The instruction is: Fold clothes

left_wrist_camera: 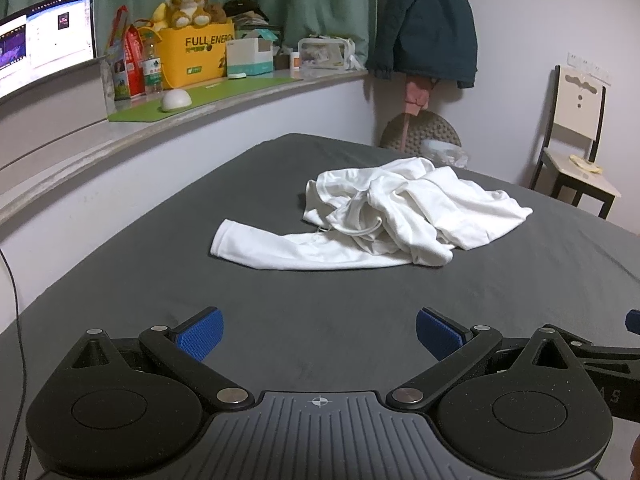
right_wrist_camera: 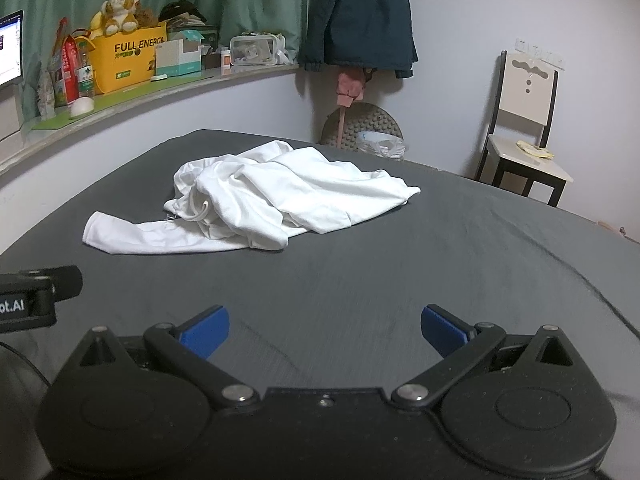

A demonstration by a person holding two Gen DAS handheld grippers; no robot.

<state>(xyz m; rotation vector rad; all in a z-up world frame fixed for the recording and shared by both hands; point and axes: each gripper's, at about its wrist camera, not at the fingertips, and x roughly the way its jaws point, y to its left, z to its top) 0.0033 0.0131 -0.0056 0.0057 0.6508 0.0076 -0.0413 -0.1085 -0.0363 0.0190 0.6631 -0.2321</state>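
A crumpled white long-sleeved garment (left_wrist_camera: 408, 212) (right_wrist_camera: 276, 196) lies in a heap on the dark grey bed (left_wrist_camera: 320, 312) (right_wrist_camera: 400, 280), with one sleeve (left_wrist_camera: 256, 246) (right_wrist_camera: 128, 234) stretched out to the left. My left gripper (left_wrist_camera: 319, 336) hovers over the near part of the bed, open, nothing between its blue pads, well short of the garment. My right gripper (right_wrist_camera: 325, 332) is likewise open and empty, near the bed's front, with the garment ahead and to its left. Part of the left gripper's body (right_wrist_camera: 28, 300) shows at the right wrist view's left edge.
A curved ledge (left_wrist_camera: 224, 96) along the wall carries a monitor (left_wrist_camera: 44, 40), a yellow box (left_wrist_camera: 196, 50) topped with plush toys, snack bags and small boxes. A dark jacket (left_wrist_camera: 428, 20) hangs in the corner. A chair (right_wrist_camera: 524, 136) stands beyond the bed's far right.
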